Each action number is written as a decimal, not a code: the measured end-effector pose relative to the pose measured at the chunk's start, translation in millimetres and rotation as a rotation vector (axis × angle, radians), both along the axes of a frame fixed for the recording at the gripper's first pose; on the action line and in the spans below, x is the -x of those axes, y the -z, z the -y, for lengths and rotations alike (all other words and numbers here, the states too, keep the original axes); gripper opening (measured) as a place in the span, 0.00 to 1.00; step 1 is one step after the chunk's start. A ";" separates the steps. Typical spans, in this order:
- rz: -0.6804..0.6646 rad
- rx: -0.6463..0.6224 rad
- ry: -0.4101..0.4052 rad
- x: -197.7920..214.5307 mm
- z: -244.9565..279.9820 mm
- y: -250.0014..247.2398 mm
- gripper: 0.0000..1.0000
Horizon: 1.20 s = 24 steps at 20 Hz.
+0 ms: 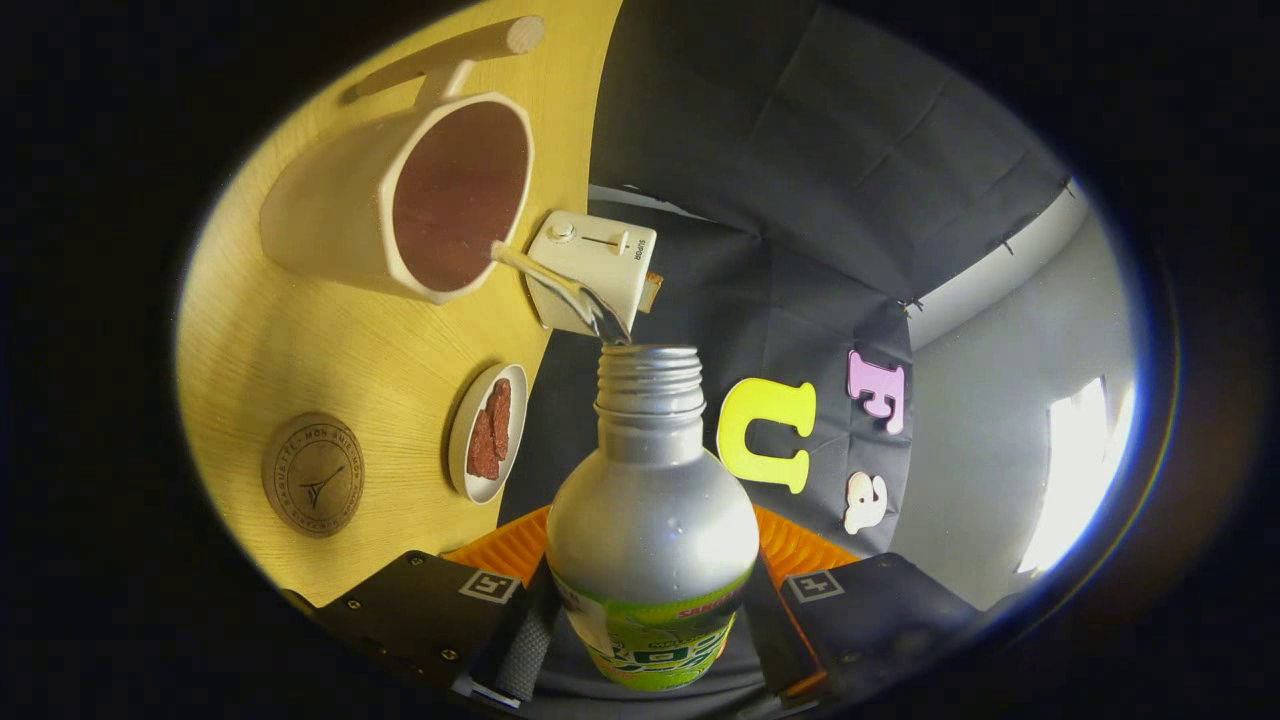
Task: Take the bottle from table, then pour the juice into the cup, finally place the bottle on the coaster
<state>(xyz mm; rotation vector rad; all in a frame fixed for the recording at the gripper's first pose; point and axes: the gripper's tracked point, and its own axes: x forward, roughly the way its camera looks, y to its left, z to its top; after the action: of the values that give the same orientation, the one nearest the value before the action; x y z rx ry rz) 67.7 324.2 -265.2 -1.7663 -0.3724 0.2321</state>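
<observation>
Hand-held gripper (650, 620) fingers clamp a smooth silver metal bottle (650, 520) between them, tilted, its threaded neck streaming juice (560, 285) into a cream faceted cup (400, 205) beyond, near a round cork coaster (313, 475) on the wooden tabletop (300, 340).

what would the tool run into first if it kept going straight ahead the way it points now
The tool, shut on the bottle, points along the bottle's neck toward the white toaster beside the cup. The toaster looks like the first thing in line, though depth is hard to judge here.
</observation>
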 end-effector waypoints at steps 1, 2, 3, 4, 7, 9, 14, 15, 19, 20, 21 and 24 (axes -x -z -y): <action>0.006 0.005 -0.002 -3.5 -1.1 -2.2 0.82; 0.011 0.010 -0.003 -4.0 -0.5 -4.1 0.81; 0.013 0.013 -0.004 -3.5 -0.3 -5.4 0.81; 0.015 0.017 -0.004 -3.3 0.0 -6.1 0.81; 0.029 0.028 -0.009 -2.3 -2.5 -11.0 0.81; 0.033 0.032 -0.011 -3.8 -1.5 -11.7 0.81; 0.045 0.054 -0.017 -2.5 -0.5 -13.4 0.82; 0.050 0.060 -0.019 -3.6 -1.2 -14.1 0.81; 0.058 0.078 -0.018 -4.9 2.5 -13.4 0.82; 0.063 0.083 -0.018 -5.1 3.0 -14.5 0.82; 0.068 0.090 -0.019 -4.4 2.4 -15.9 0.81; 0.071 0.104 -0.022 -5.2 3.7 -15.7 0.81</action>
<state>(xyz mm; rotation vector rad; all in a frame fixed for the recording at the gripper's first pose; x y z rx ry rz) 72.9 320.4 -249.5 -1.8769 -0.4374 0.2076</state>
